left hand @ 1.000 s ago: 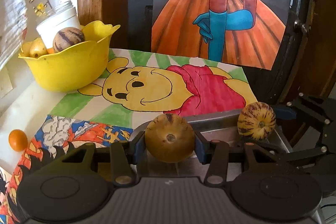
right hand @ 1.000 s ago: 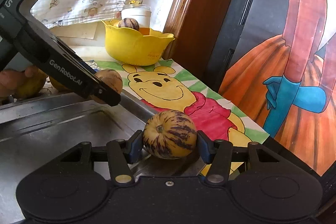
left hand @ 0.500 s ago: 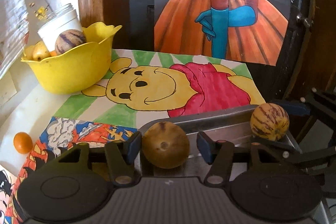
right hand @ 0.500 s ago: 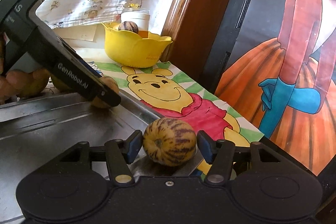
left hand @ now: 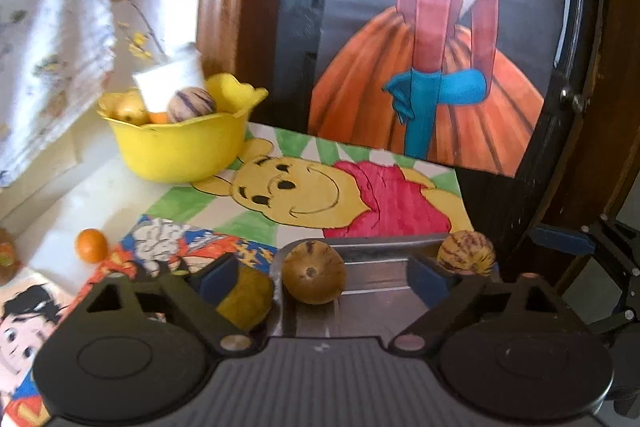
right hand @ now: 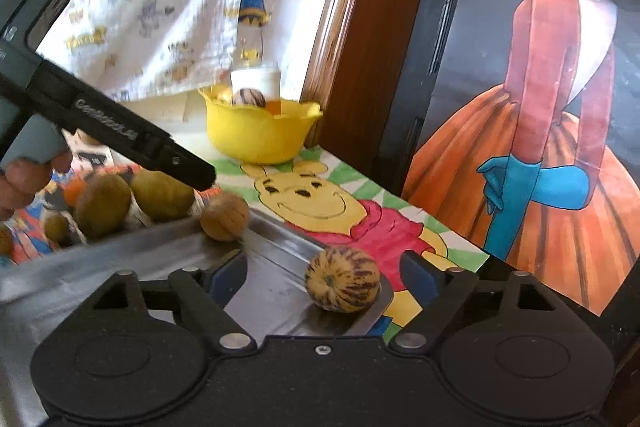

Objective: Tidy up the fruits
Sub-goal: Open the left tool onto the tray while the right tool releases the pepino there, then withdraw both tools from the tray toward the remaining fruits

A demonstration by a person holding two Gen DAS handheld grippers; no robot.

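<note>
The left gripper stands wide open, and a brown round fruit sits between its fingers without touching either of them. This fruit rests on the corner rim of a metal tray. Just beside the left finger lies an olive-green fruit, on the paper side of the rim.

The right gripper is also spread wide. A striped yellow and purple fruit lies between its fingers, closer to the right one, and I see a gap on both sides. It sits on the other corner of the same tray.

Further back a yellow bowl stands on the edge of a bear drawing. It already holds a striped fruit and some yellow and orange ones. A white jar is behind it. A small orange fruit lies alone on the white surface, well apart from the bowl.
</note>
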